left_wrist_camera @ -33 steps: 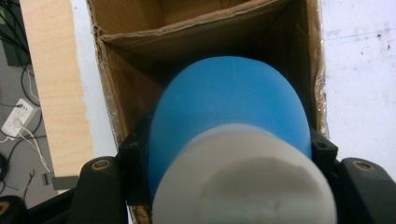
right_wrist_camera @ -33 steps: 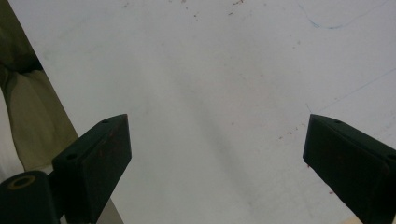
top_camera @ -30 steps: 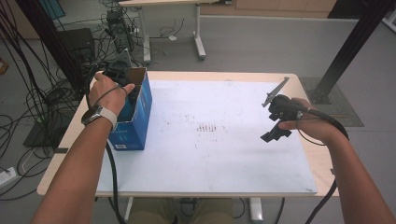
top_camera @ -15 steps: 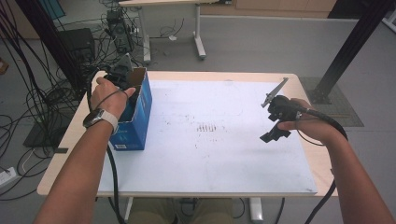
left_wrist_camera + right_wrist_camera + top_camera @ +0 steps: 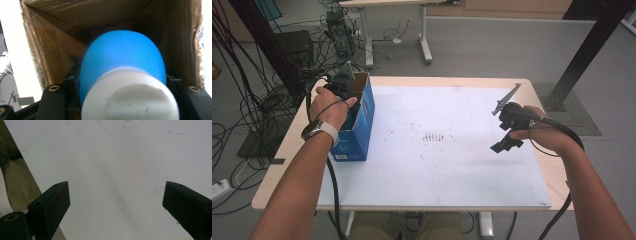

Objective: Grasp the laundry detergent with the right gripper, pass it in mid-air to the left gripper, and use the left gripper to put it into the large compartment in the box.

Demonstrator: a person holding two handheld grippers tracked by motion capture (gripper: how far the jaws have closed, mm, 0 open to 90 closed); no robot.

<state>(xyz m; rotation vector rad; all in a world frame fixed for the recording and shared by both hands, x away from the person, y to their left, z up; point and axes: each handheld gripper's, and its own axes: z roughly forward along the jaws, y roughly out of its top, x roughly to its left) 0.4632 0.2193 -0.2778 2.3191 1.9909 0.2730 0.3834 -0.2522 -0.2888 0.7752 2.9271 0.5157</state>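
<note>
Two tongs in play; left tongs [image 5: 122, 100] clamped on blue bottle [image 5: 122, 57] with white cap, inside open blue box [image 5: 362, 112] at desk's [image 5: 452, 170] far-left corner; right tongs [image 5: 116, 205] wide open, empty, above white sheet near right edge.

Smooth plastic bottle [image 5: 122, 60], rough cardboard box [image 5: 62, 27]

A lab or workshop: tangled cables [image 5: 247, 100] on grey floor, electronics boxes [image 5: 297, 47], bare work table [image 5: 452, 82]
</note>
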